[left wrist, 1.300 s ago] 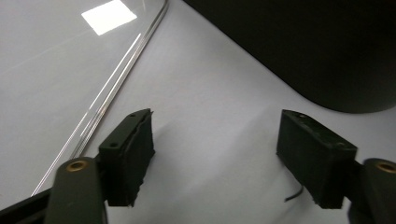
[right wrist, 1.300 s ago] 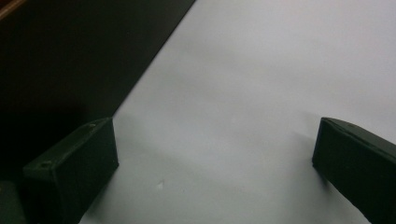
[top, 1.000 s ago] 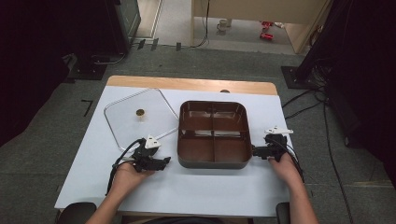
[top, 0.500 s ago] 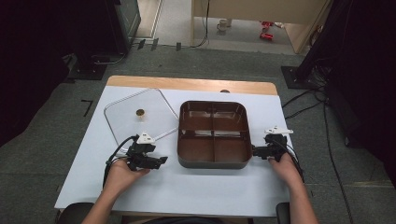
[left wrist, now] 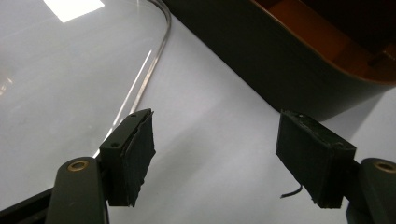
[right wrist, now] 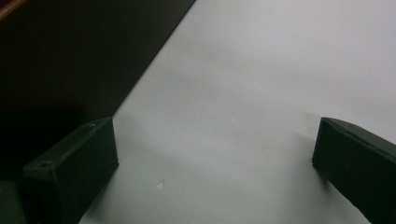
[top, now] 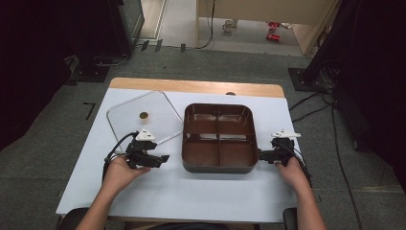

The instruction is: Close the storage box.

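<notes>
Brown tray (top: 218,165) flanked by both tongs, likely for two-sided lift. Left tongs (top: 164,157) just opening, empty; right tongs (top: 261,154) apart, empty. Clear lid (top: 125,115) set aside on bench (top: 191,191).

A box (top: 218,138) with four parts sits in the middle of the table (top: 191,191). A clear lid (top: 139,120) lies flat to its left, just beside it. A small knob (top: 142,115) sits on the lid. The left gripper (top: 160,158) is left of the box, in front of the lid. The right gripper (top: 262,155) is at the box's right side, near its front corner.
</notes>
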`<state>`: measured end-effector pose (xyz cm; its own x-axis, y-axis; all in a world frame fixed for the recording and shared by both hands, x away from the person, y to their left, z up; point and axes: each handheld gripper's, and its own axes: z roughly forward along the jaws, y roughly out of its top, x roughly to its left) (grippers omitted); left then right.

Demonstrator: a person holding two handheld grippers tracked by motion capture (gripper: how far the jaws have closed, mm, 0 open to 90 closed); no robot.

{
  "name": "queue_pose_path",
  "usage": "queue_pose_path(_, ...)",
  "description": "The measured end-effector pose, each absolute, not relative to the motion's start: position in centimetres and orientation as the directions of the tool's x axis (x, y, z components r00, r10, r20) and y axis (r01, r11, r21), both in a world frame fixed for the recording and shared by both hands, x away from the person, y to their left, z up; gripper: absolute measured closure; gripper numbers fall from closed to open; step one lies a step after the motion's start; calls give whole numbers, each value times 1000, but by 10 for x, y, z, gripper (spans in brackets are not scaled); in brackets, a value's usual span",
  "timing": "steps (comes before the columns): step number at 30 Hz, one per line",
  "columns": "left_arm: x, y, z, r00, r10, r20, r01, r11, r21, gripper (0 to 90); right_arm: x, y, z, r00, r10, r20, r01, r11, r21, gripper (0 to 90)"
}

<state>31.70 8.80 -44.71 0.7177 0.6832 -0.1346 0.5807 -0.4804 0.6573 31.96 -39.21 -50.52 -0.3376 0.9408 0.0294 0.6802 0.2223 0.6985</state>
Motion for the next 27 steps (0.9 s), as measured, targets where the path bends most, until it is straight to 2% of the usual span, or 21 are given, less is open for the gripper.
queue_pose_path(11,333,94,-438,717,681,-152,585,-468,663,269,320,-392,-505,-338,941,30,680,222,699,0)
queue_pose_path(27,366,99,-435,700,702,-128,598,-479,643,276,320,-392,-505,-338,941,30,681,222,698,0)
